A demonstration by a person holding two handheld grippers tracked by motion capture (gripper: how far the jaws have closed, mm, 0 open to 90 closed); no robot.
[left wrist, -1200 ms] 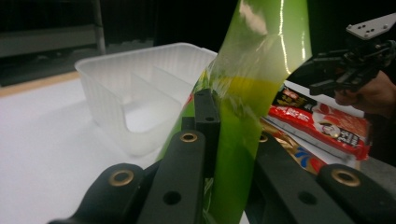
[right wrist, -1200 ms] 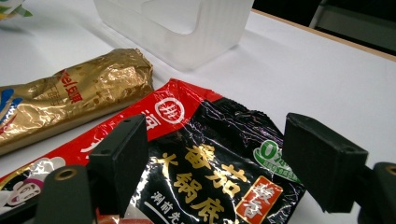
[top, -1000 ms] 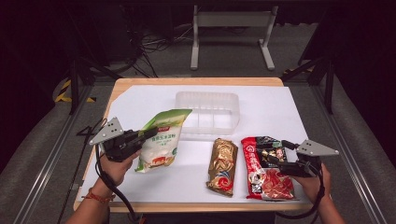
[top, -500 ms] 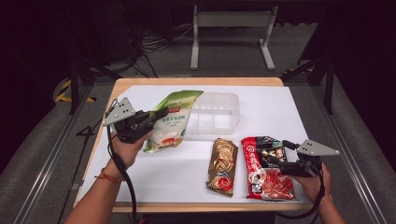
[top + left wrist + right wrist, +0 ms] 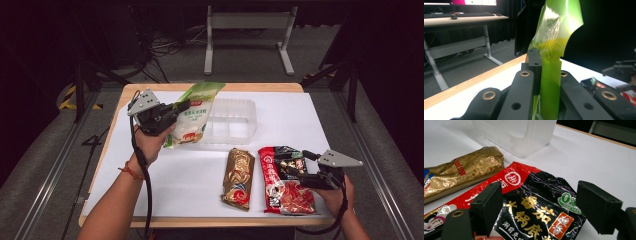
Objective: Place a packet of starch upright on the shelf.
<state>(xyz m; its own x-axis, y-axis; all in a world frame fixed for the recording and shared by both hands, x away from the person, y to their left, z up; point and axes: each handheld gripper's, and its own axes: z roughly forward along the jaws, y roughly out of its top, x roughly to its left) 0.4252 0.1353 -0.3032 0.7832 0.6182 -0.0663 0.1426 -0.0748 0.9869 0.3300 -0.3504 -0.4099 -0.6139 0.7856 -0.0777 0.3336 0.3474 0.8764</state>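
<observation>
- My left tongs (image 5: 181,107) are clamped on the edge of the green snack bag (image 5: 196,114), holding it up off the worktop (image 5: 300,120) right by the left end of the clear plastic tray (image 5: 234,120).
- My right tongs (image 5: 537,207) are gaping wide, low over the black sachet (image 5: 541,212) lying on the red packet (image 5: 287,192), not pinching anything.
- The gold wrapper pack (image 5: 239,177) lies flat just left of the red one.

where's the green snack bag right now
In the high view the green snack bag is held up in the left tool, at the table's back left, over the left end of the clear plastic tray.
</observation>
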